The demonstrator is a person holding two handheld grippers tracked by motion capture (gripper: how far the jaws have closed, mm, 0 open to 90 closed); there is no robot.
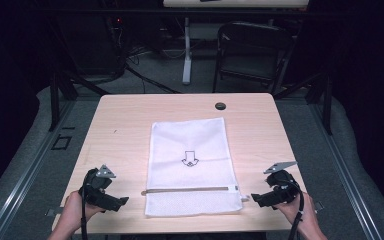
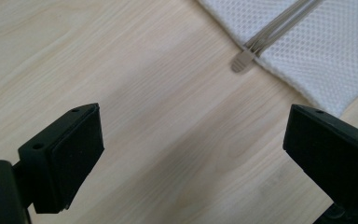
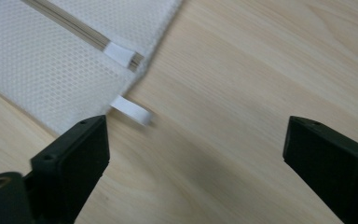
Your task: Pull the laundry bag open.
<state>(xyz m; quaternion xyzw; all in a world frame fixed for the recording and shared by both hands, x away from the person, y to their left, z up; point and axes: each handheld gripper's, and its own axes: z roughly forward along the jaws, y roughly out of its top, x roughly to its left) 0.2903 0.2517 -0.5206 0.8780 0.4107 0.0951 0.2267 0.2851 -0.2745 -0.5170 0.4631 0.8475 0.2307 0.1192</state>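
A white mesh laundry bag (image 1: pixel 192 165) is lying flat in the middle of the wooden table (image 1: pixel 115 125), its long side running from near to far. A grey zipper (image 1: pixel 190 189) is crossing it close to the near end, and its pull tab (image 2: pixel 243 61) is sticking out past the bag's left edge. An outlined arrow (image 1: pixel 190 159) printed at the centre is pointing toward the near edge; no words are readable on it. A small white tag (image 3: pixel 131 110) is poking out of the bag's right side near the zipper's end.

The left gripper (image 1: pixel 122 202) is hovering low at the near left, aimed rightward at the bag, jaws standing wide apart with nothing between them. The right gripper (image 1: pixel 254 198) is mirroring it at the near right, aimed leftward, jaws likewise spread and holding nothing, just clear of the tag. Each is being held in a hand coming in from the near edge. A small dark round disc (image 1: pixel 220 105) is sitting by the table's far edge.
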